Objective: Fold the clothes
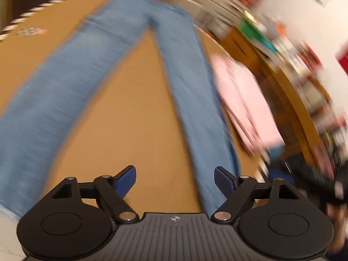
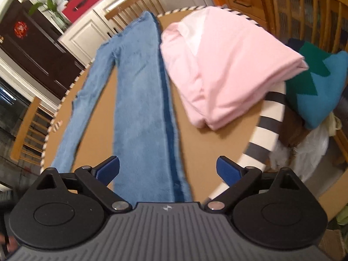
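Observation:
Light blue jeans (image 1: 121, 69) lie flat on the round brown table (image 1: 130, 117), legs spread apart toward me in the blurred left wrist view. My left gripper (image 1: 175, 179) is open above the bare table between the two legs, nothing between its blue pads. In the right wrist view the jeans (image 2: 139, 100) run lengthwise away from me, and my right gripper (image 2: 167, 169) is open over the near end of one leg. A folded pink garment (image 2: 228, 71) lies to the right of the jeans, also seen as the pink garment (image 1: 241, 100).
The table (image 2: 208, 143) has a striped rim (image 2: 267, 128). A teal and green cushion (image 2: 319, 87) sits on a wooden chair (image 2: 304, 10) at right. Another chair (image 2: 134, 2) stands at the far side, with cabinets (image 2: 84, 37) behind. Cluttered shelves (image 1: 293, 50) line the wall.

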`<state>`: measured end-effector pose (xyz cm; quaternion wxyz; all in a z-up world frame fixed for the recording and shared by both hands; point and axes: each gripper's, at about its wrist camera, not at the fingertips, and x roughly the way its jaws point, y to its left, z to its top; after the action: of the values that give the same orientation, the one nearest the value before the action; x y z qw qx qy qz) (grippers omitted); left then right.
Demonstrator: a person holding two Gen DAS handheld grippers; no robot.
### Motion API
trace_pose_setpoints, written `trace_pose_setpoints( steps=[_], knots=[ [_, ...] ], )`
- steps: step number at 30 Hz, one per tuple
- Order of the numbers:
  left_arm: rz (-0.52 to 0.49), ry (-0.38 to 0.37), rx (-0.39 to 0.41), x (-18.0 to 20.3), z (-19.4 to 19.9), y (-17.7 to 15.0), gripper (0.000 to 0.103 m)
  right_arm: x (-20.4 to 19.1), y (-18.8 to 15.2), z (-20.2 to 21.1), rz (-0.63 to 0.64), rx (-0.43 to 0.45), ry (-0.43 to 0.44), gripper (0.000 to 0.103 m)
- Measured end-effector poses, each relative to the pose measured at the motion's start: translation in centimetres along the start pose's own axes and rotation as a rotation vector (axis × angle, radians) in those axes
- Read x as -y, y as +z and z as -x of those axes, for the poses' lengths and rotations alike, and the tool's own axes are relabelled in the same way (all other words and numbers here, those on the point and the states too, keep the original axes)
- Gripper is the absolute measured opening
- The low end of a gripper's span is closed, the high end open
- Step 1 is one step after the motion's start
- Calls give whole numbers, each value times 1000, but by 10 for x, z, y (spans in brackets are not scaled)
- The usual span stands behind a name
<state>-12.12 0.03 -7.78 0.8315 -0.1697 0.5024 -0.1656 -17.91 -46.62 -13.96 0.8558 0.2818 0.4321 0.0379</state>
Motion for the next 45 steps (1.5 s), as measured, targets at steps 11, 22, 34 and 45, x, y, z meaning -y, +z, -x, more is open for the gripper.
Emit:
trace_pose_setpoints(
  steps=[11, 22, 34, 45],
  knots=[
    [107, 15, 208, -93, -19, 221, 80, -95, 30, -58, 97, 51, 141, 50],
    [15, 5, 44, -131, -202, 450, 82, -260, 46, -219, 186, -28, 85, 54],
    [-72, 89, -2, -123, -339, 541, 69, -261, 52, -276, 26, -71, 43, 65],
    [-207, 184, -20, -72, -377, 562, 14, -278, 46, -282, 149, -34, 27, 77]
  ],
)
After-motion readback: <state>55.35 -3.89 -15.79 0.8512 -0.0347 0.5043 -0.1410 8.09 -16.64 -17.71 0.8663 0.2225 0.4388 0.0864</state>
